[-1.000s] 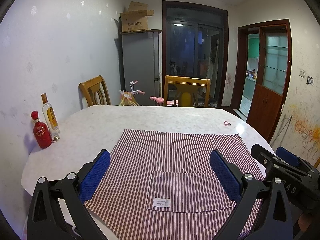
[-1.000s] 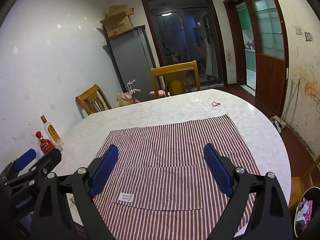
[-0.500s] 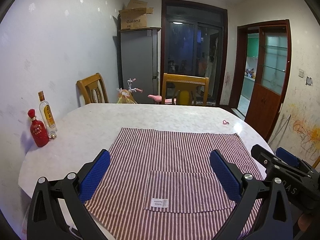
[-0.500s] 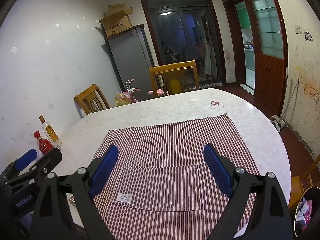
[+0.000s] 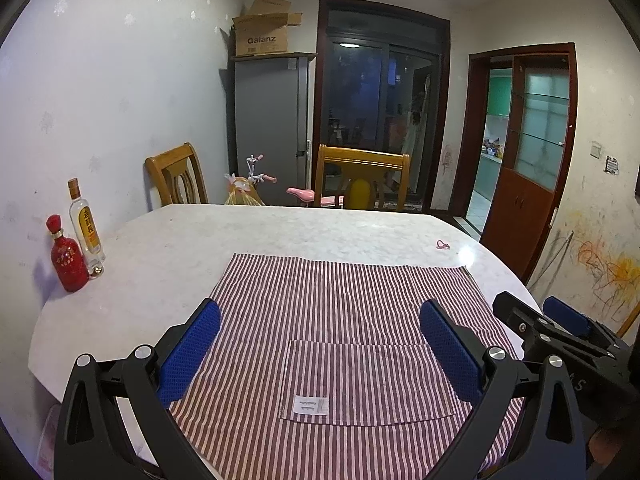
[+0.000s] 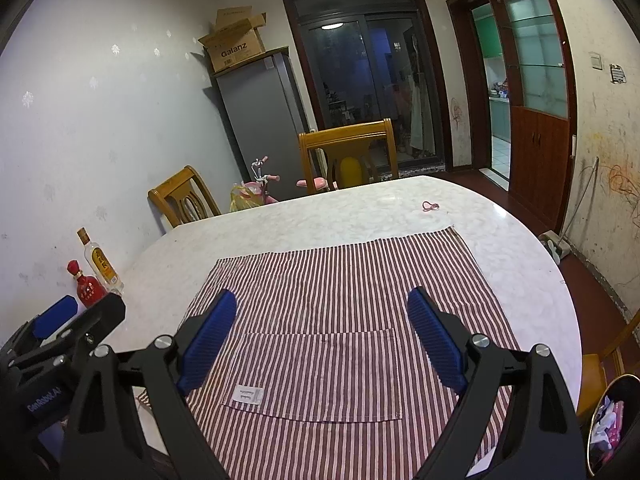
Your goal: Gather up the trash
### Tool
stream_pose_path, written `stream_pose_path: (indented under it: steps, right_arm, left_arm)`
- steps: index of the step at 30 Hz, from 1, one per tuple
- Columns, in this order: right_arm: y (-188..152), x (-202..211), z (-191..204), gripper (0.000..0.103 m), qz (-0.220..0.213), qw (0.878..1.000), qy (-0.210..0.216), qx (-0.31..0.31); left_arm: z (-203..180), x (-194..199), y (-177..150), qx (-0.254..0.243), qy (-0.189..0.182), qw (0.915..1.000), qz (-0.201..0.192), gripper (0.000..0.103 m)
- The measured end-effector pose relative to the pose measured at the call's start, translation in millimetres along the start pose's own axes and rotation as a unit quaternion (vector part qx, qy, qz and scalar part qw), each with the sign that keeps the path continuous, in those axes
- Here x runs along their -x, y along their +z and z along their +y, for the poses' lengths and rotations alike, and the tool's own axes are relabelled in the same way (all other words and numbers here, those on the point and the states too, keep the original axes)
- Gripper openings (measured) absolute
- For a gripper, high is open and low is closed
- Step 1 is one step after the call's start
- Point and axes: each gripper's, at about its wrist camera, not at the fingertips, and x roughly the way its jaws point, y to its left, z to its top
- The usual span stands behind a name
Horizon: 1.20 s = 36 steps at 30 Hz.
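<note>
From the left wrist, the left hand-held gripper (image 5: 320, 344) hovers spread and empty over the striped cloth (image 5: 344, 320) on the bench (image 5: 160, 264). From the right wrist, the right hand-held gripper (image 6: 322, 334) is likewise spread and empty; a small pink scrap (image 6: 430, 206) lies on the bench beyond the cloth, and a trash bin (image 6: 608, 424) stands at lower right.

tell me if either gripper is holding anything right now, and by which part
Nothing is held: the left gripper and right gripper both stand open above the striped cloth.
</note>
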Motion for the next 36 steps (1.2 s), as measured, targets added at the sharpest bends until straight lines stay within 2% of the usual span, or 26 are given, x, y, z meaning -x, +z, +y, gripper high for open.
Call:
stream_pose_path:
  steps: [8, 12, 17, 36]
  right_arm:
    - [-1, -2, -3, 0.087, 0.002, 1.000, -0.001, 0.000]
    - [-3, -3, -4, 0.087, 0.003, 1.000, -0.002, 0.000]
    - [-3, -5, -5, 0.087, 0.006, 1.000, -0.003, 0.000]
    - [0, -9, -5, 0.087, 0.010, 1.000, -0.001, -0.001]
  left_arm:
    - [3, -3, 0, 0.009, -0.016, 0.9998, 0.009, 0.097]
    - [5, -6, 1, 0.019, -0.010, 0.9997, 0.012, 0.097]
    - [8, -6, 4, 0.031, -0.032, 0.9990, 0.010, 0.097]
    - [2, -8, 13, 0.018, -0.037, 0.9991, 0.000, 0.097]
